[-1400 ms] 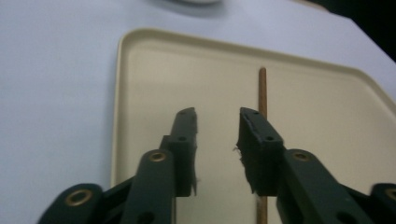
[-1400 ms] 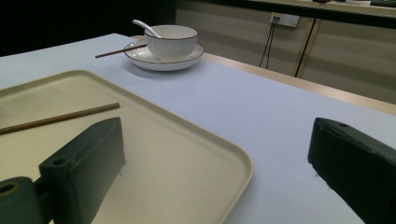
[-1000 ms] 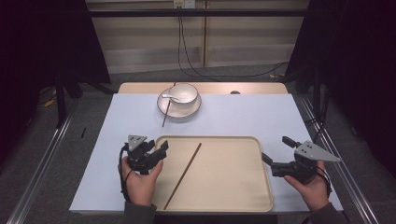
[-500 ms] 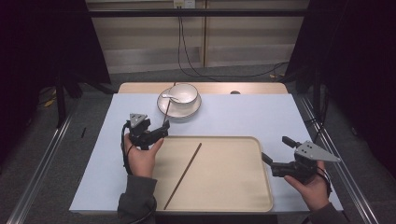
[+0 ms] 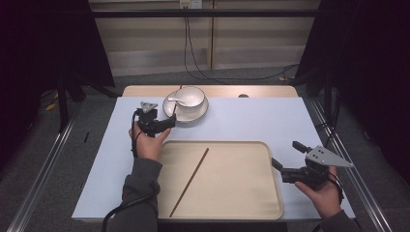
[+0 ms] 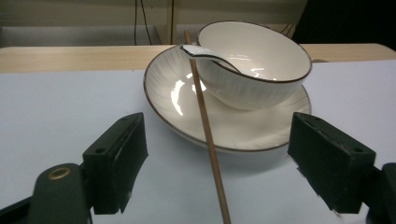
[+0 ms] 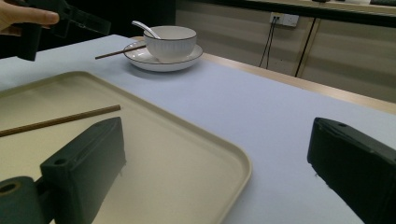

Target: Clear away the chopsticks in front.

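Note:
A white bowl (image 5: 192, 96) with a white spoon (image 5: 176, 100) in it stands on a white plate (image 5: 202, 114) at the table's far middle. A brown chopstick (image 6: 205, 121) leans on the plate's rim, its lower end on the table. My left gripper (image 5: 167, 124) sits just left of the plate, and the leaning chopstick runs between its jaws untouched (image 6: 219, 140). Those jaws have just been opening and now stand open. A second chopstick (image 5: 189, 181) lies slantwise in the beige tray (image 5: 241, 198). My right gripper (image 5: 285, 155) hovers open and empty at the tray's right edge (image 7: 219, 163).
A pale blue mat (image 5: 270, 121) covers the table, and bare wood (image 5: 270, 91) shows along its far edge. Cables hang down the wall behind. The floor on both sides is dark, with metal rails.
My left hand has moved from the tray's left edge up toward the plate, and its jaws now stand wider. The right hand has stayed put.

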`<state>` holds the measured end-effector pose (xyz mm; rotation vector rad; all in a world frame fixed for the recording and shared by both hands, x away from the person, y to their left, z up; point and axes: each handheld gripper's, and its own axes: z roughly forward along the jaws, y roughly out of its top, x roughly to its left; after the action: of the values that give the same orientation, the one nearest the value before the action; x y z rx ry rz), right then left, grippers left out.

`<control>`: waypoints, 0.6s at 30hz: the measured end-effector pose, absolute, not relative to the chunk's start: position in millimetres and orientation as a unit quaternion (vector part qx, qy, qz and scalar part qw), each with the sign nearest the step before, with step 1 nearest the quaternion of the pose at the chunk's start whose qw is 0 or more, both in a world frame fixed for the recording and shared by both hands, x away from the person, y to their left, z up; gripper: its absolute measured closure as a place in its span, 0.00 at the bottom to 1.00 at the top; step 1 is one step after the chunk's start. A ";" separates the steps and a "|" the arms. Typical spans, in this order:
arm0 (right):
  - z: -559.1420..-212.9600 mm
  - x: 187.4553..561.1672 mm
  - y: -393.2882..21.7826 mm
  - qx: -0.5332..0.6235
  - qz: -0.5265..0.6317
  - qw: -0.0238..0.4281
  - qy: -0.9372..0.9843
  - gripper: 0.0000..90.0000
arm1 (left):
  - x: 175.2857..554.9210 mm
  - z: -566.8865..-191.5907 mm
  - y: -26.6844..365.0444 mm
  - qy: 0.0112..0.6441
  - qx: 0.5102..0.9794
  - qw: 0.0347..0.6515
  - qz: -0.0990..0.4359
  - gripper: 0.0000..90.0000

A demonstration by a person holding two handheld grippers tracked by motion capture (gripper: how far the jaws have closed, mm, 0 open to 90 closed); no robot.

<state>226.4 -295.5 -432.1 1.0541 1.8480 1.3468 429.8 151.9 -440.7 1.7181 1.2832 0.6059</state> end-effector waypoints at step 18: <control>-433.2 225.9 -297.6 0.404 0.508 0.304 0.697 0.04 | 485.3 -469.2 143.5 0.523 0.718 0.394 0.237 0.56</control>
<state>225.9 -297.6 -433.2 1.0696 1.8474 1.3464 485.3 143.5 -469.2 1.8212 1.3273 0.6005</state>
